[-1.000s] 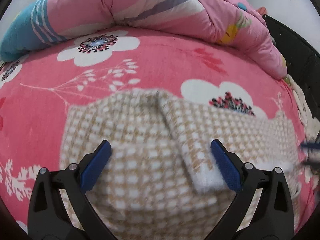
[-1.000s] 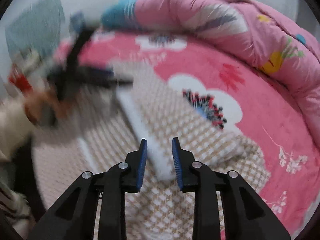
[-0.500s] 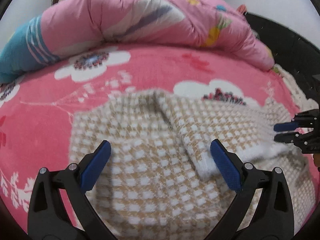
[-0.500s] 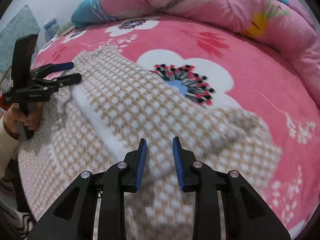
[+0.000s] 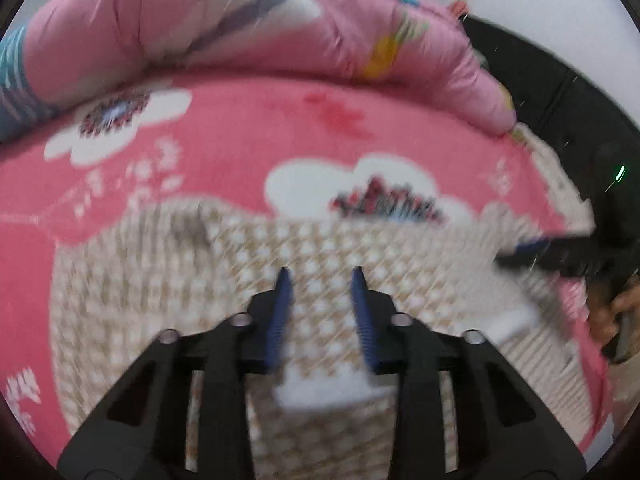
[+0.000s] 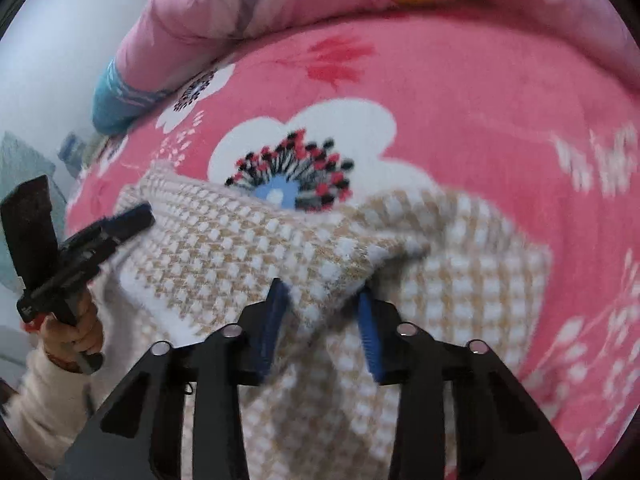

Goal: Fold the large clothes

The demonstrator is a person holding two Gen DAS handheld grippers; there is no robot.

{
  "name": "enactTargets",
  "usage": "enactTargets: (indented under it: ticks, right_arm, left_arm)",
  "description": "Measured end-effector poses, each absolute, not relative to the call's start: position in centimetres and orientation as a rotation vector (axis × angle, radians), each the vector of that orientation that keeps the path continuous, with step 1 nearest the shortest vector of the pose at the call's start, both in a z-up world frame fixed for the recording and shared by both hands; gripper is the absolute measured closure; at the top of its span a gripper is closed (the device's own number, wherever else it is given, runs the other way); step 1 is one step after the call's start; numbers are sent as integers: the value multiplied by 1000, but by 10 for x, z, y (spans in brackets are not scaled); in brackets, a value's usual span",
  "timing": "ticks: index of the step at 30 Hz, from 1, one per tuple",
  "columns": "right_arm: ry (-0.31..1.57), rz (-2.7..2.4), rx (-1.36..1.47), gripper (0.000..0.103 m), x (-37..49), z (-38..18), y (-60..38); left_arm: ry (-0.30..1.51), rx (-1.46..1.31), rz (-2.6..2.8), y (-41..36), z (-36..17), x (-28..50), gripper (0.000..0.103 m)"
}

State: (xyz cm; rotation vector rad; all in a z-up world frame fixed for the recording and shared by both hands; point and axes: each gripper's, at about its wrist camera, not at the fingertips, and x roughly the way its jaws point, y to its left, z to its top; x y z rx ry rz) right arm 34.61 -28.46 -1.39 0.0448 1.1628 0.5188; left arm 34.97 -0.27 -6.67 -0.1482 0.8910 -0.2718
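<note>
Your left view is smeared – the sweater (image 5: 224, 280) weave streaks, and the right gripper (image 5: 532, 252) at its edge is a dark blur.
</note>
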Motion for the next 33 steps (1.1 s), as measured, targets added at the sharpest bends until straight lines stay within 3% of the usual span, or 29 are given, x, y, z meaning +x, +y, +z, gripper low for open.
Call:
enactTargets:
  ticks: [4,6,11,14,16,20,27,33]
  right_arm:
    - [1183,515,-16,70,359,-26,-282]
    - [1188,503,-20,65,358,-21,-285]
    - [1055,441,-112,58,331,34,-287]
    - [1011,572,-17,53,335,53,-268]
    - [999,619,-21,53,342,48,-238]
    - [1127,635,-110,41,353,-9,-197]
    - [1127,640,-111,40,314,-10,-242]
    - [1068,604,-100,36,299,32,-241]
  left_arm:
    - [882,-217,-288,8,-72,338,77]
    - [883,-217,-293,11,-69,337,78]
    - [775,-145,-301,19,-34,327,79]
    - [741,-131,-304,14,-16,347,78]
    - [779,-184,-332,7,-17,370,74]
    - [988,-78,-237,-14,-64,402,72]
    - [931,-17,-271,14,-69,360,72]
    - [824,-48,-308,20,-33,333,71]
